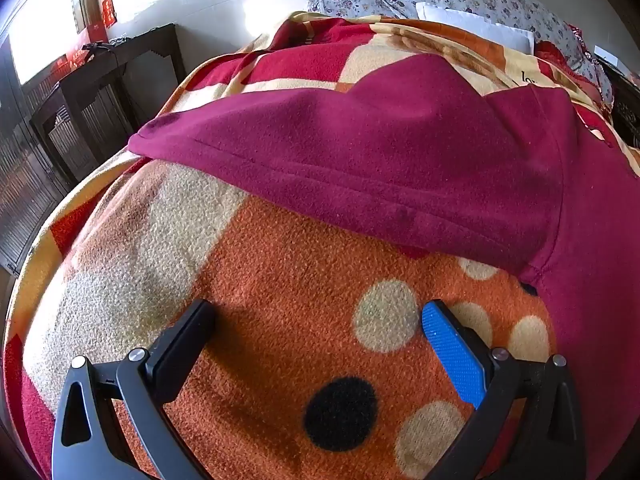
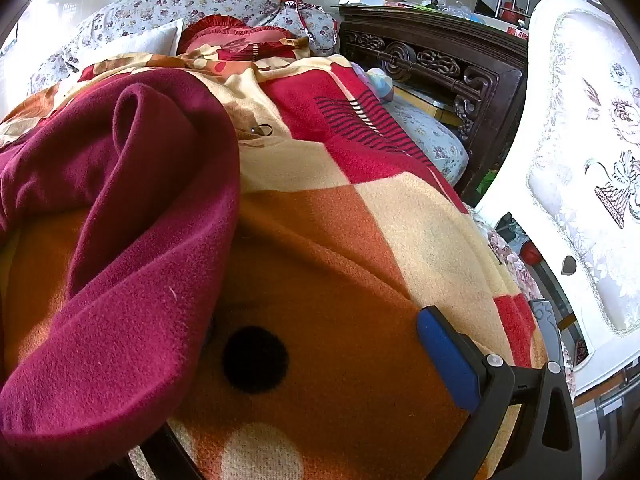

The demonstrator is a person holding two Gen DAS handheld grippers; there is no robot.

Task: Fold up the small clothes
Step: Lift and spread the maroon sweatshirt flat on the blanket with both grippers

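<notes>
A maroon fleece garment [image 1: 380, 152] lies spread on the orange, cream and red blanket [image 1: 280, 280] that covers the bed. Its stitched hem runs across the left wrist view, just ahead of my left gripper [image 1: 320, 308]. That gripper stands wide open over the bare blanket, with nothing between its fingers. In the right wrist view the garment [image 2: 132, 208] is bunched in folds at the left and drapes over the left finger of my right gripper [image 2: 316, 320], hiding it. The blue-padded right finger [image 2: 444, 356] is plain to see. The jaws stand wide apart, with only blanket in the gap.
Floral pillows [image 2: 168, 4] and a red cushion [image 2: 240, 40] lie at the head of the bed. A carved dark wooden bed frame [image 2: 432, 56] and a white embroidered chair [image 2: 580, 152] stand on the right. Dark wooden furniture [image 1: 100, 92] stands to the left of the bed.
</notes>
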